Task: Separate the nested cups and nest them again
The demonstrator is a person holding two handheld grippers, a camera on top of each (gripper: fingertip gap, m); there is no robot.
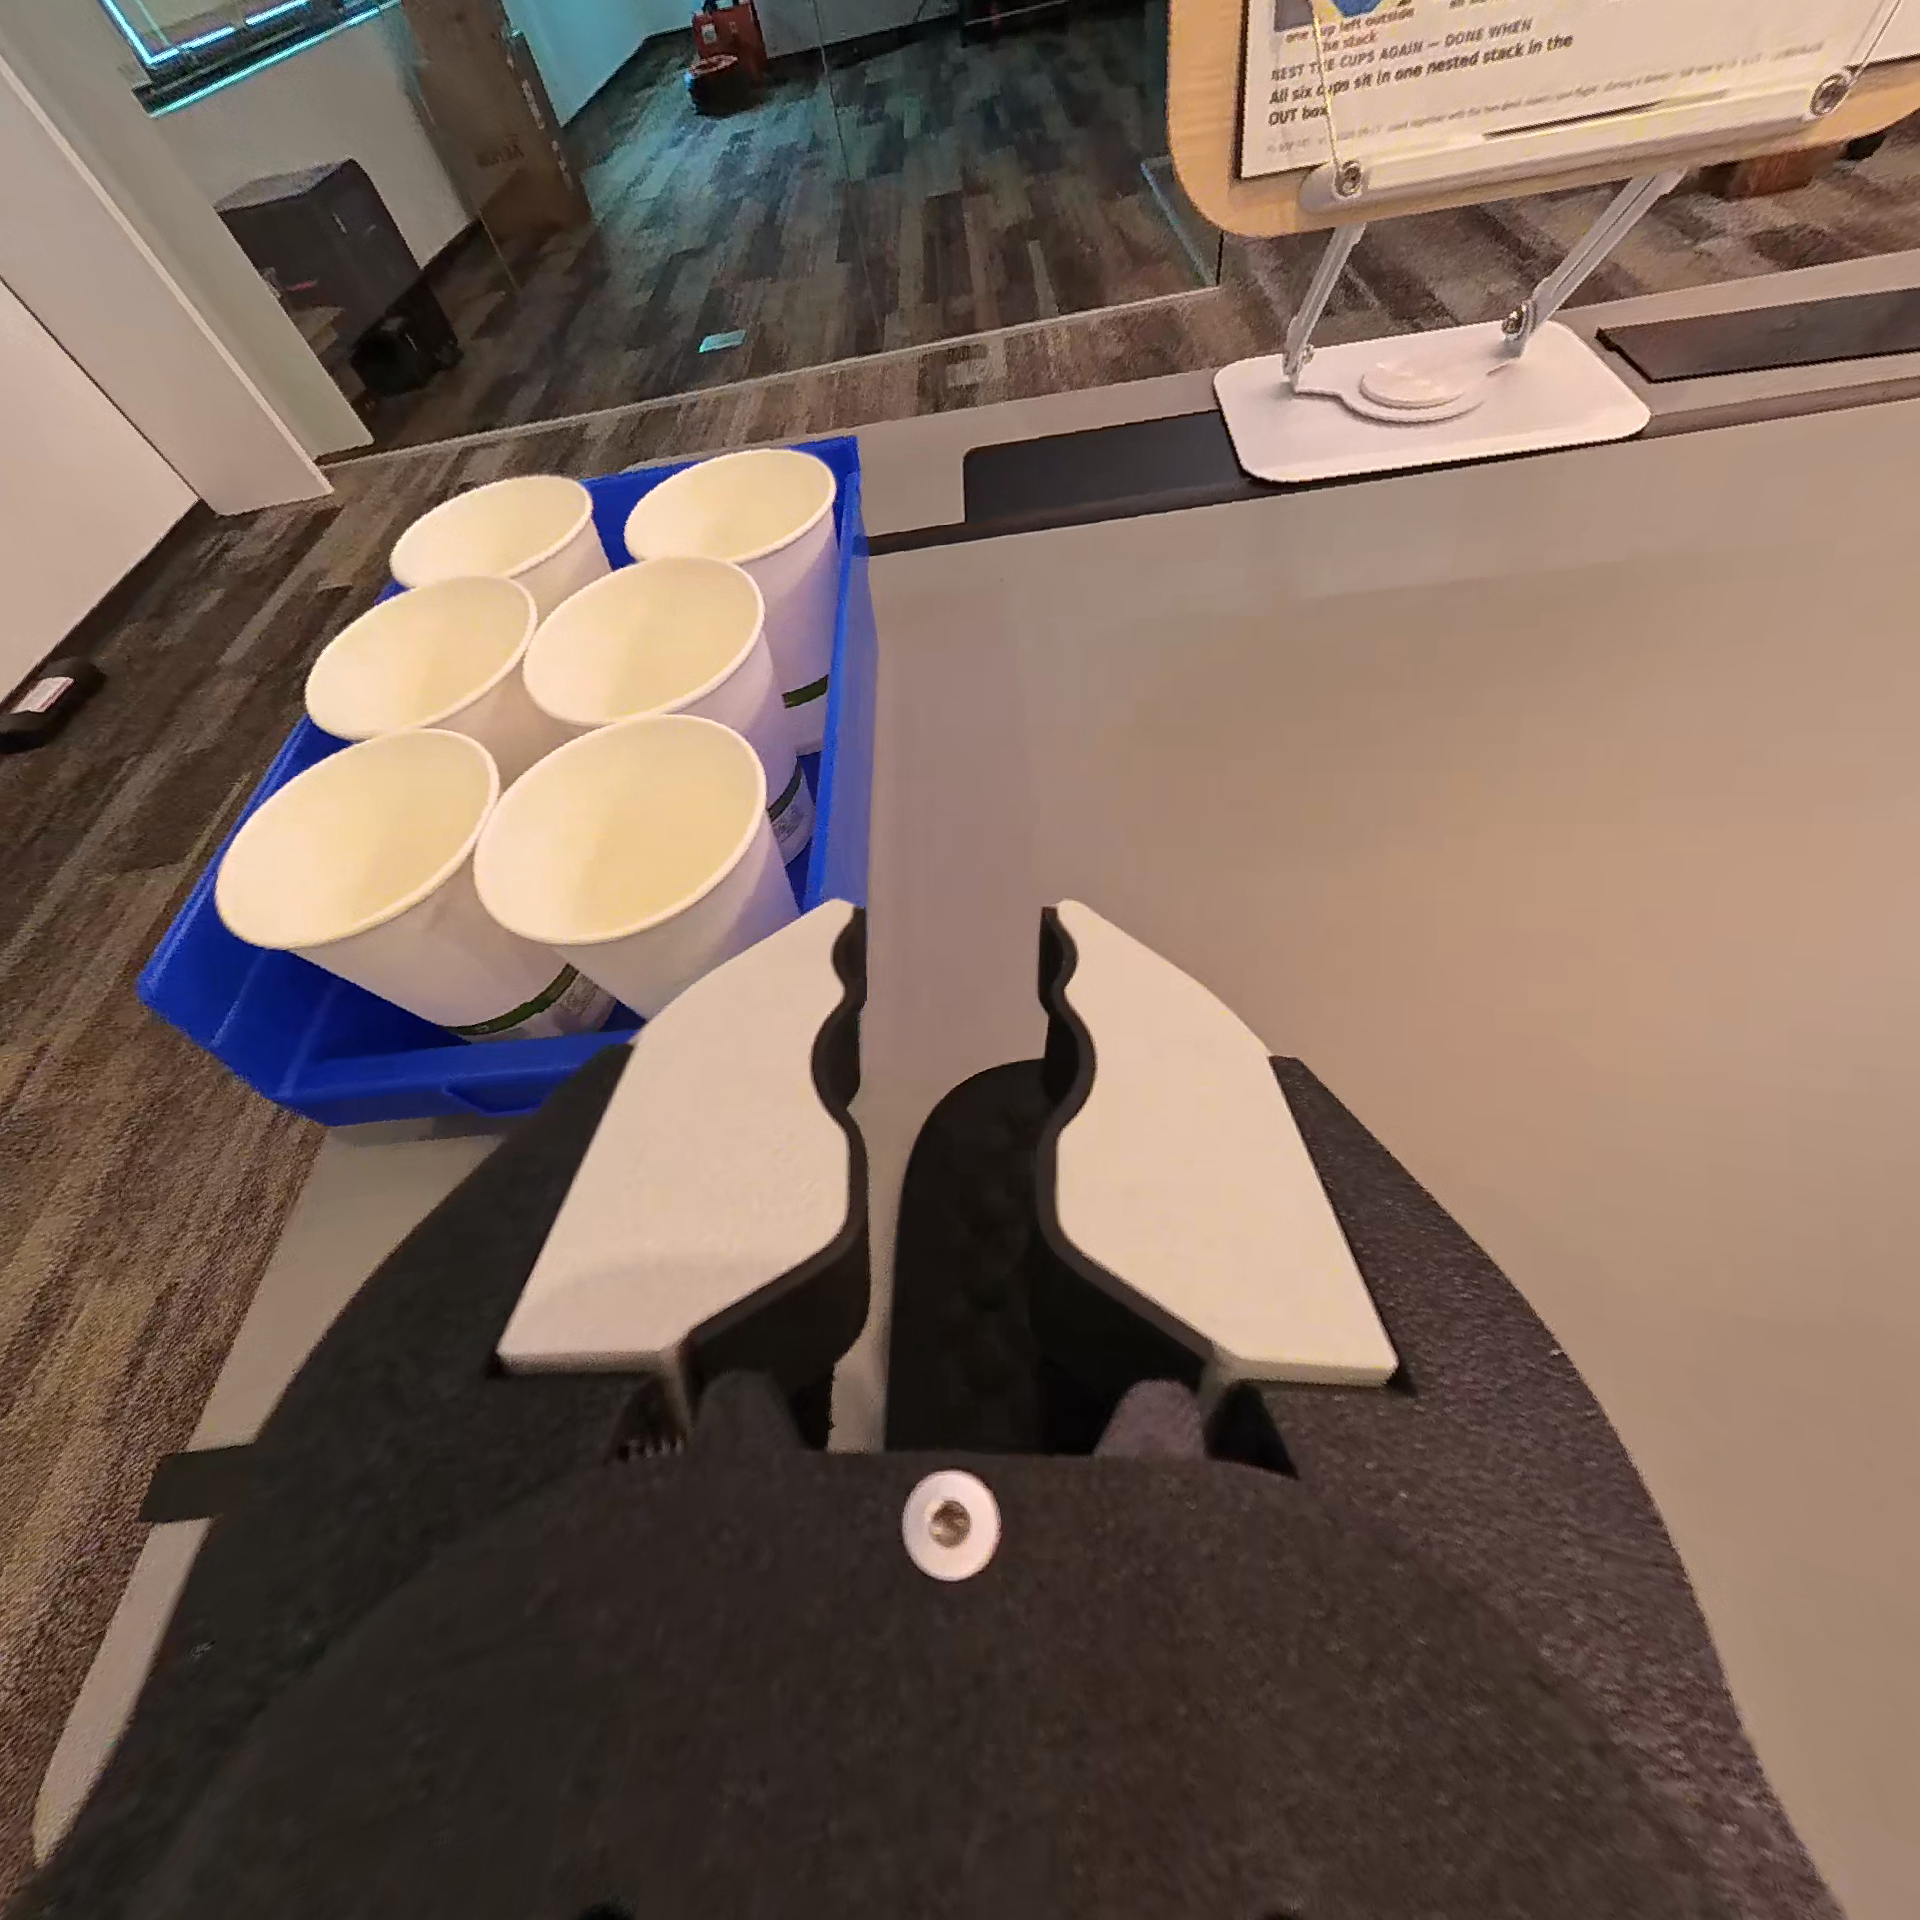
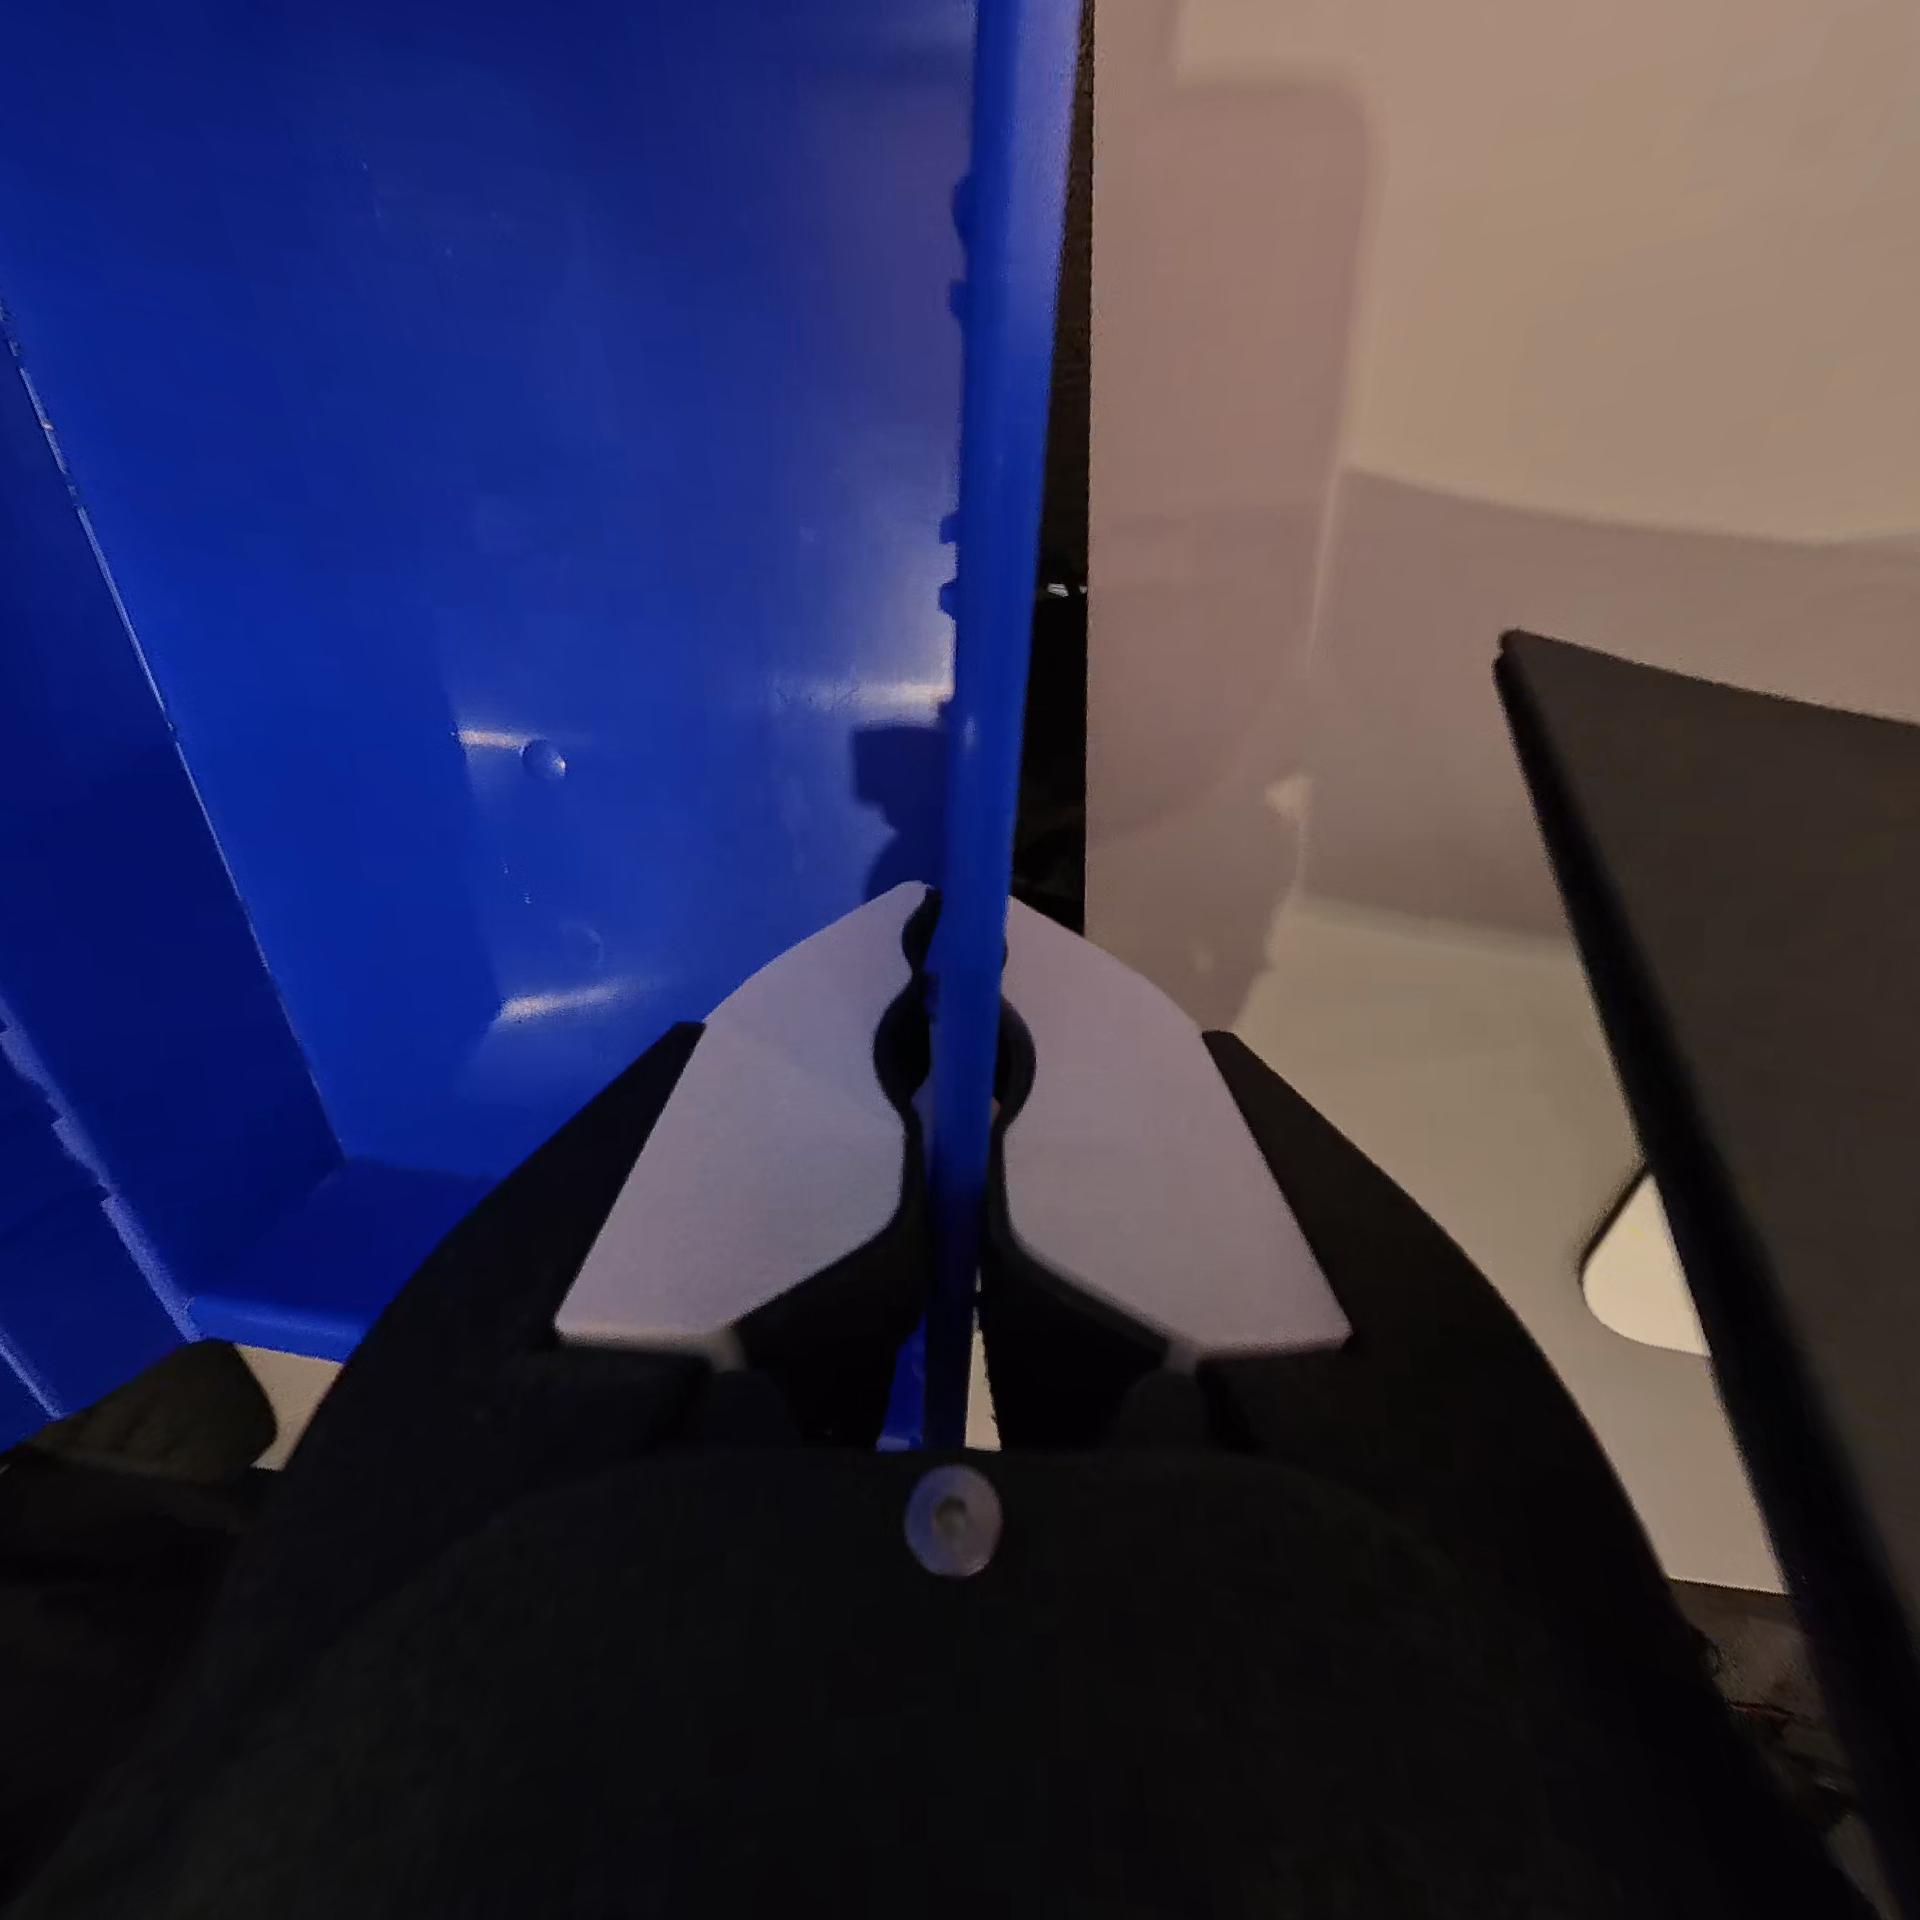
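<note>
Several white paper cups point(image 1: 613, 862) stand apart, upright and open side up, in a blue bin point(image 1: 395, 1070) at the table's left edge. My left gripper point(image 1: 951, 925) is open and empty, hovering over the table just right of that bin's near corner. In the right wrist view, my right gripper point(image 2: 961, 914) is shut on the thin side wall point(image 2: 997, 416) of a blue bin point(image 2: 520, 520). One finger is inside the wall and one outside. The part of this bin's inside that shows holds no cups.
The grey table point(image 1: 1351, 779) stretches right of the cup bin. A document stand with a white base point(image 1: 1434, 405) stands at the back, beside a black strip point(image 1: 1091, 478). Carpet floor lies to the left. A dark flat panel point(image 2: 1766, 1039) leans at right.
</note>
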